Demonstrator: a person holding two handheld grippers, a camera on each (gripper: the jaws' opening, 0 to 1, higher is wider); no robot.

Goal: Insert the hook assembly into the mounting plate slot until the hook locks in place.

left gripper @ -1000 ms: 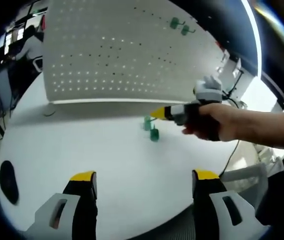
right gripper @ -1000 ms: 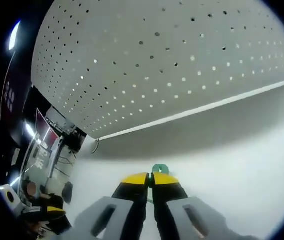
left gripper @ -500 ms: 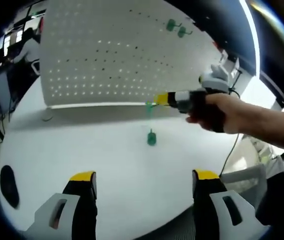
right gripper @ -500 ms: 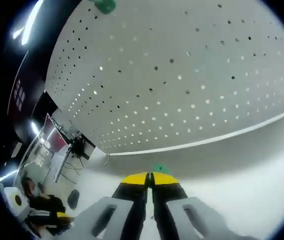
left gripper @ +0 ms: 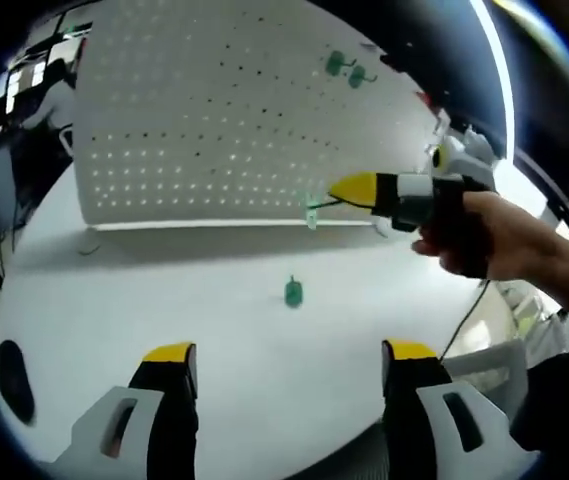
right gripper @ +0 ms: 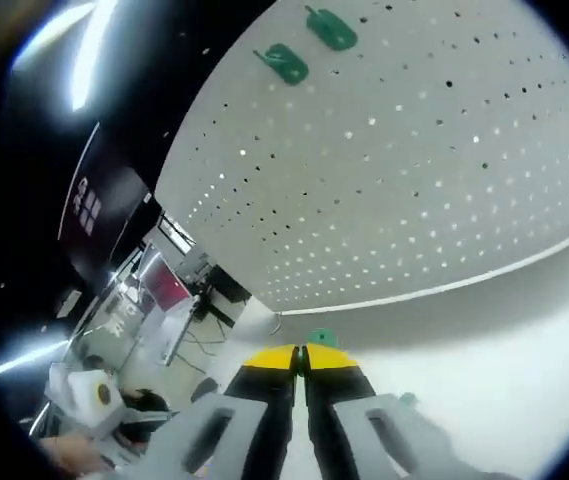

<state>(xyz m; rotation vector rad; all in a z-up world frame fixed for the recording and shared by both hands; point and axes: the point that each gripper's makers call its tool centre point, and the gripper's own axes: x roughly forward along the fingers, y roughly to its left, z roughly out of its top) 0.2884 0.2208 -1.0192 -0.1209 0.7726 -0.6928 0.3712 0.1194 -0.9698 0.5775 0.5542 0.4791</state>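
Before the upright white perforated metal mounting plate (left gripper: 224,110), the right tongs (right gripper: 301,352) are clenched on a small green plastic hook (right gripper: 320,338), raised toward the holes for insertion. The left tongs (left gripper: 289,352) hang released low over the white surface (left gripper: 224,300), clear of the work; a second green hook (left gripper: 293,292) lies there.

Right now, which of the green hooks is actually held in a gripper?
The green hook pinched at the tip of the right gripper, raised before the pegboard. Another lies on the table; two hang mounted.

Right gripper (right gripper: 301,352) at bottom centre, yellow-tipped jaws closed on a green hook (right gripper: 320,339). White pegboard (right gripper: 444,180) fills upper right; two green hooks (right gripper: 286,62) mounted near its top edge. White tabletop (right gripper: 504,380) at lower right.
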